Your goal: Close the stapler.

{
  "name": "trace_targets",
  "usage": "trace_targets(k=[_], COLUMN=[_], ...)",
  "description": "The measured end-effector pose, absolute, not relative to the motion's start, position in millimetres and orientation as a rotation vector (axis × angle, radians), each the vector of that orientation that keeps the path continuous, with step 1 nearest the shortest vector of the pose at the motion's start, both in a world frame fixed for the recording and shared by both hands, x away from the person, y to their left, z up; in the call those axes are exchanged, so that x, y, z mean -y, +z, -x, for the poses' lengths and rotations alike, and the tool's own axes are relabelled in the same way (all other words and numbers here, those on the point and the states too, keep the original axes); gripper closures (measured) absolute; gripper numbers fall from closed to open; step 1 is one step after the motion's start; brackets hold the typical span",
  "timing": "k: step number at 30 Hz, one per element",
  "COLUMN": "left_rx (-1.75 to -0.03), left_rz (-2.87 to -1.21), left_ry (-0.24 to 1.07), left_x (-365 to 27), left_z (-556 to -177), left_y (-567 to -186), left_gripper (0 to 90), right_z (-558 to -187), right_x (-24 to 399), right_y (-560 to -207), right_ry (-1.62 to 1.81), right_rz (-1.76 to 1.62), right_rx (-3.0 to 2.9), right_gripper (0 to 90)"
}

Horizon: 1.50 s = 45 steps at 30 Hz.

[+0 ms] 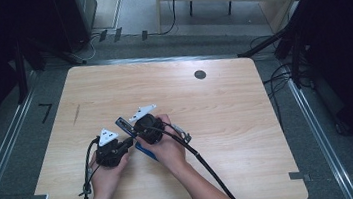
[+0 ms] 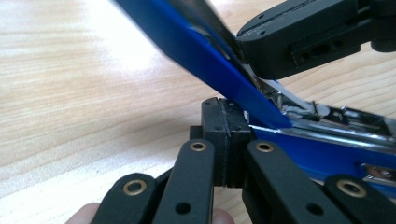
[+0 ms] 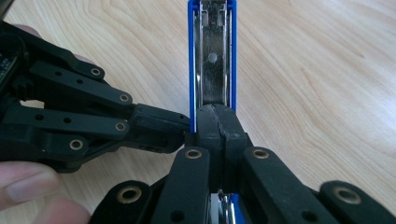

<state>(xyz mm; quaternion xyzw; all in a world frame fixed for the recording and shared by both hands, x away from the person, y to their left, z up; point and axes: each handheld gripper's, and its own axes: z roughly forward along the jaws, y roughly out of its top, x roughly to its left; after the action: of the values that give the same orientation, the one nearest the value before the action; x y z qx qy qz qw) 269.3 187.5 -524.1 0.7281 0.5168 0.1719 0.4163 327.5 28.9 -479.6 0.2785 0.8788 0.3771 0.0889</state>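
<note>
Stapler (image 3: 212, 56) is swung open already; both my grippers, left (image 2: 226, 140) and right (image 3: 218, 135), are clamped shut against it, nothing loaded yet.

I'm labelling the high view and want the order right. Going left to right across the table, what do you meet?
Left gripper → blue stapler → right gripper, crossed over toward the left gripper → round dark hole in the wooden table, farther back and to the right.
</note>
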Motion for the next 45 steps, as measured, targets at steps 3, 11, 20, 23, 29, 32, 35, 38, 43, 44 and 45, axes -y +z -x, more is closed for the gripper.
trace_targets(k=[3,11,20,23,29,32,35,38,43,44,45], left_rx=[-1.291,-1.254,-1.207,-1.19,-1.183,-1.178,-1.173,-1.169,-1.174,-1.169,-1.169], left_rz=[-1.829,-1.816,-1.86,-1.851,-1.844,-1.85,-1.863,-1.884,-1.902,-1.913,-1.913], left_ry=[0.433,0.42,0.385,0.384,0.36,0.362,0.363,0.371,0.362,0.365,0.365], left_x=[-187,-184,-168,-161,-158,-156,-153,-151,-150,-149,-149], left_z=[-268,-255,-243,-238,-237,-238,-239,-239,-241,-241,-241], left_y=[-523,-519,-524,-526,-530,-531,-532,-532,-532,-532,-532], left_gripper=[90.0,90.0,90.0,90.0,90.0,90.0,90.0,90.0,90.0,90.0,90.0], right_z=[-326,-323,-320,-318,-316,-315,-313,-311,-306,-307,-307], right_x=[-28,-25,-21,-20,-13,-10,-6,-3,1,2,2], right_y=[-478,-476,-475,-475,-472,-472,-471,-471,-471,-471,-471], right_ry=[1.128,1.132,1.143,1.142,1.17,1.177,1.184,1.193,1.204,1.207,1.207], right_rz=[-0.825,-0.82,-0.83,-0.824,-0.825,-0.831,-0.829,-0.829,-0.844,-0.833,-0.833], right_rx=[-2.608,-2.598,-2.59,-2.585,-2.571,-2.571,-2.565,-2.561,-2.552,-2.551,-2.551], right_gripper=[90.0,90.0,90.0,90.0,90.0,90.0,90.0,90.0,90.0,90.0,90.0])
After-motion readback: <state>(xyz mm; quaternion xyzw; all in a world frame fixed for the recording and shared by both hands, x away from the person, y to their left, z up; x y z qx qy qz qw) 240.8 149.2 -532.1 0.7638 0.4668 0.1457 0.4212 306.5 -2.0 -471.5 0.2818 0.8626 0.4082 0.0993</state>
